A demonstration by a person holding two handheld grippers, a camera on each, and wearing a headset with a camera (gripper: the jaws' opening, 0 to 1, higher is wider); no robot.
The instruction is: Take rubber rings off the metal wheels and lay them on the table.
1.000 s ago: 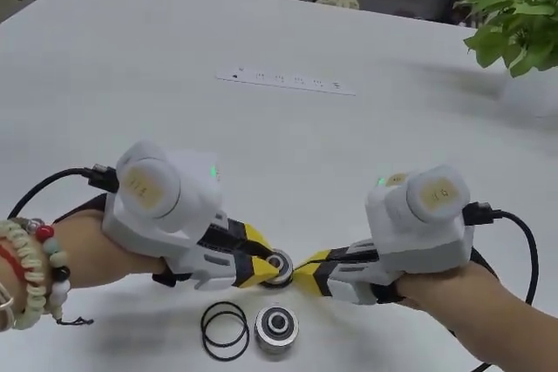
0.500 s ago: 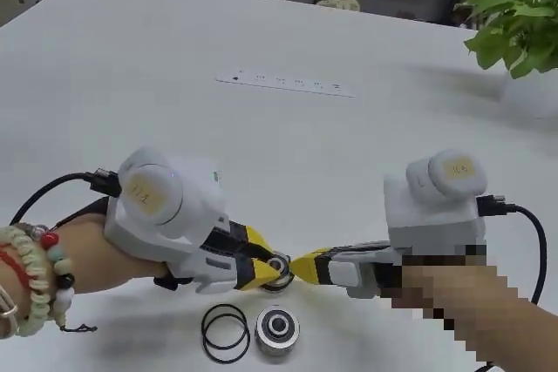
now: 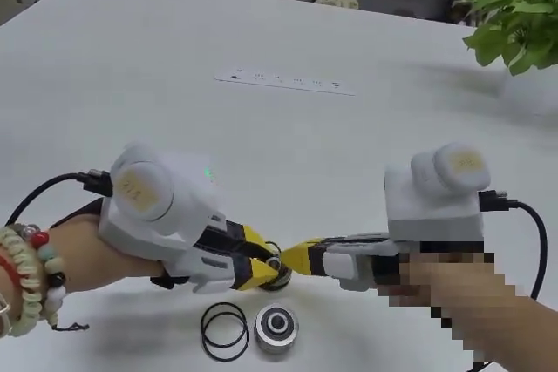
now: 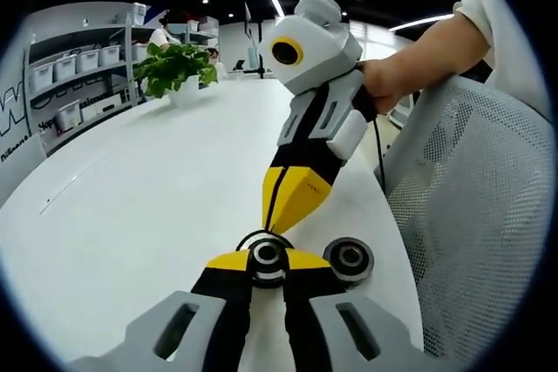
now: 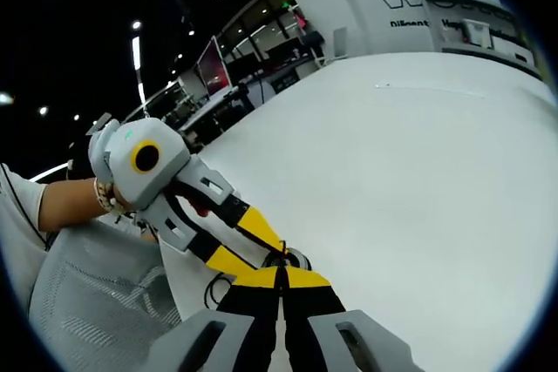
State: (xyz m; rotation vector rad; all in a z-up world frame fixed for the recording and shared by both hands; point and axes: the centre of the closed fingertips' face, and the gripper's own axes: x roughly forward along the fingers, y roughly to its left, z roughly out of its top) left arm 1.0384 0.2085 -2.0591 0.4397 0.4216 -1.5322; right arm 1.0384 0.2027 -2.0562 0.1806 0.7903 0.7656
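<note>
Two wheels here. Left tongs [image 3: 264,265] clamp one metal wheel [image 4: 268,260], its rubber ring [image 4: 252,238] on. Right tongs [image 3: 294,260] are closed, tips touching that ring. The second wheel [image 3: 277,328] lies on the worktop [image 3: 261,145] beside two loose rings [image 3: 224,329].

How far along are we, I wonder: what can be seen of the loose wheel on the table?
The loose wheel is a small round metal piece, silvery outside with a dark band around a central hole. It lies flat on the white table, just right of two black rings, low in the head view. Nothing grips or covers it.
</note>
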